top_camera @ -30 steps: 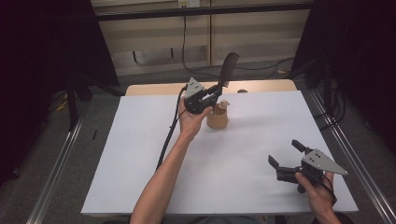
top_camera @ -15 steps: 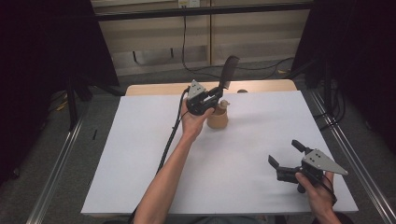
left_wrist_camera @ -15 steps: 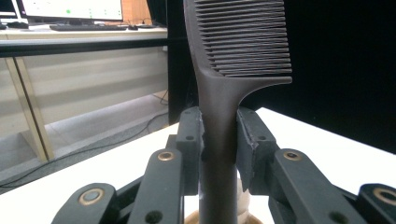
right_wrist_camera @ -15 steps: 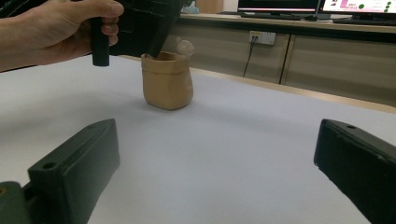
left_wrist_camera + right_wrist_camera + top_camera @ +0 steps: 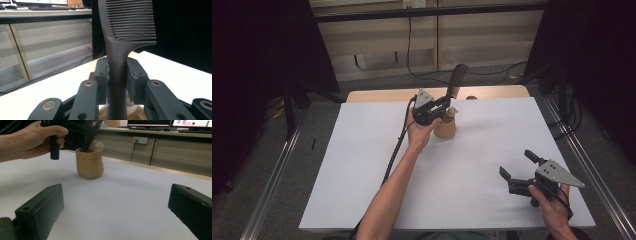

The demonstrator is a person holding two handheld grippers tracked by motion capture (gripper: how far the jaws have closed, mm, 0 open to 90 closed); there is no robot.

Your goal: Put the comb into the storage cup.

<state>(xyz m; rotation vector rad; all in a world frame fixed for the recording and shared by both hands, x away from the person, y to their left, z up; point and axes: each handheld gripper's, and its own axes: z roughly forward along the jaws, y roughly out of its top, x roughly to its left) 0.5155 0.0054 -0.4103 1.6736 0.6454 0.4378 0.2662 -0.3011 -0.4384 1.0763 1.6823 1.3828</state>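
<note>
A black comb stands nearly upright, teeth end up, with my left gripper shut on its handle. Its lower end dips into the mouth of a small tan pouch that stands on the white table top near the far edge. A pale rounded object sticks out of the pouch beside the comb. My right gripper rests low at the front right of the table, open, with nothing between its jaws.
A bare wooden strip runs along the table's far edge. Metal rails flank the table on both sides. A black cable trails from the left gripper along the forearm. White surface lies between the pouch and my right gripper.
</note>
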